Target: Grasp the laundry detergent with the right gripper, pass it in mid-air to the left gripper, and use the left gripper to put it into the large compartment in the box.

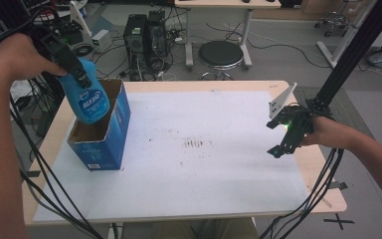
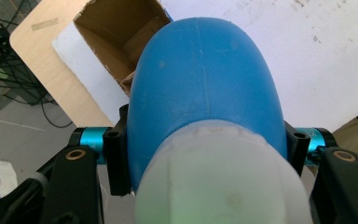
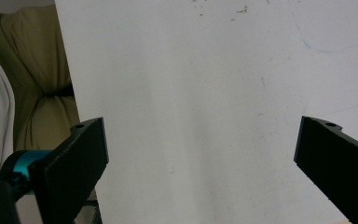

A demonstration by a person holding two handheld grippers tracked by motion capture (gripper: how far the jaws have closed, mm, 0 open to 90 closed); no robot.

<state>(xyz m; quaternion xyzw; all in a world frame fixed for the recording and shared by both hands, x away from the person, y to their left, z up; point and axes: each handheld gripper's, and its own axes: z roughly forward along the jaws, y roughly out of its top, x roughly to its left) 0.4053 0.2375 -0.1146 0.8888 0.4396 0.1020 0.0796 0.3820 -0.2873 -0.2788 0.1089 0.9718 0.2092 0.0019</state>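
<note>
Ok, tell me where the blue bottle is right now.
In the high view the blue bottle is at the table's left, held in the left gripper over the open blue box.

- The box [image 1: 102,132] stood on the sheet [image 1: 194,149] at the table's [image 1: 308,169] left side.
- The bottle [image 1: 89,97] hung over the box's open top.
- The stool [image 1: 221,54] stood behind the table.

Blue bottle [image 1: 90,99], white cap up, tilted over open blue box [image 1: 110,130]
</note>
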